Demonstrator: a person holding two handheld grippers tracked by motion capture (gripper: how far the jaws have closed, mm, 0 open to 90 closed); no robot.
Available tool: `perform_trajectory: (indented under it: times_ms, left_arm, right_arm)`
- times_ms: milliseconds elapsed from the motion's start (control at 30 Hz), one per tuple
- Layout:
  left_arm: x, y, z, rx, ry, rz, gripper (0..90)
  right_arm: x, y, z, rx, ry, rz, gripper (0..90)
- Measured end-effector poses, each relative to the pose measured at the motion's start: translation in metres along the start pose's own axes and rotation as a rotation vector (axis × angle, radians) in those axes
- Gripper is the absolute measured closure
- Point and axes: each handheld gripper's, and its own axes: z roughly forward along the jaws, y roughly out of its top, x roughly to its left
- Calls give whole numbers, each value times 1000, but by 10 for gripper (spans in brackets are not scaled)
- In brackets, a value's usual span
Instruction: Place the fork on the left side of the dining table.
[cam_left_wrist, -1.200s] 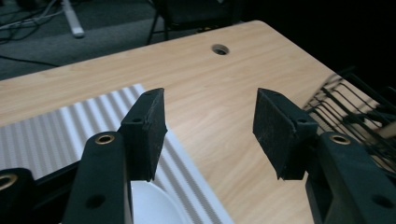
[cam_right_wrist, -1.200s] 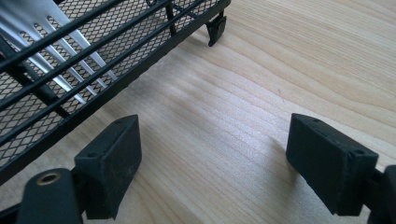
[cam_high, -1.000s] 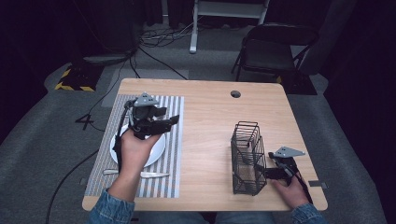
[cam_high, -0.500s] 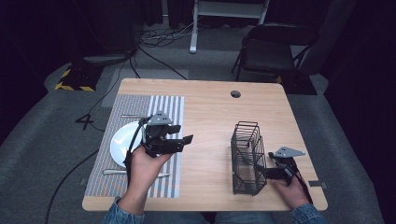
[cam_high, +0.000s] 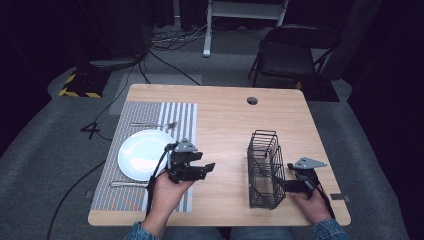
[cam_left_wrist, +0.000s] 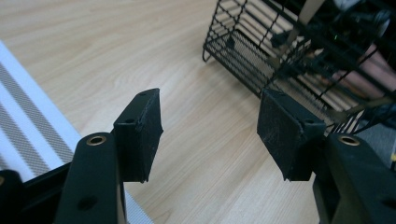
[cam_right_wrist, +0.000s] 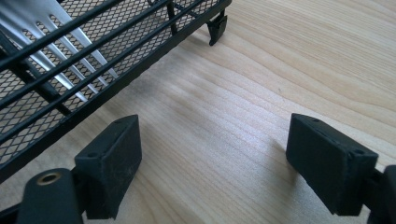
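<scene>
We hover left gripper (cam_high: 207, 167) empty, jaws half-wide, near striped placemat (cam_high: 186, 116) edge; right gripper (cam_high: 283, 184) jaws wide, empty, beside black wire basket (cam_high: 264, 150), likely to steady it.

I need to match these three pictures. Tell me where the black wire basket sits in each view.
High view: the black wire basket stands right of centre, on the wooden table.
Left gripper view: basket at upper right.
Right gripper view: basket at upper left.
Shared landmark: the light wood tabletop beneath it.
</scene>
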Motion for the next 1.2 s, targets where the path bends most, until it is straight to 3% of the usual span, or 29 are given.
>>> perform_trajectory:
  times_ms: [33, 133, 300, 933, 1067, 1200]
  left_arm:
    - [-1, -6, 13, 37, 11, -2, 405]
    - [-2, -13, 26, 78, 20, -1, 405]
    - [-8, -20, 45, 147, 50, 36, 406]
    - [-22, -36, 85, 331, 121, 98, 382]
    - [-29, -39, 89, 323, 157, 139, 345]
    - [-30, -41, 93, 289, 156, 135, 298]
  right_arm:
    - [0, 0, 0, 0, 1, 0, 183]
    - [0, 0, 0, 0, 0, 0, 183]
    - [0, 0, 0, 0, 1, -1, 183]
    - [0, 0, 0, 0, 3, -2, 184]
    - [0, 0, 0, 0, 4, -1, 184]
    - [0, 0, 0, 0, 4, -1, 184]
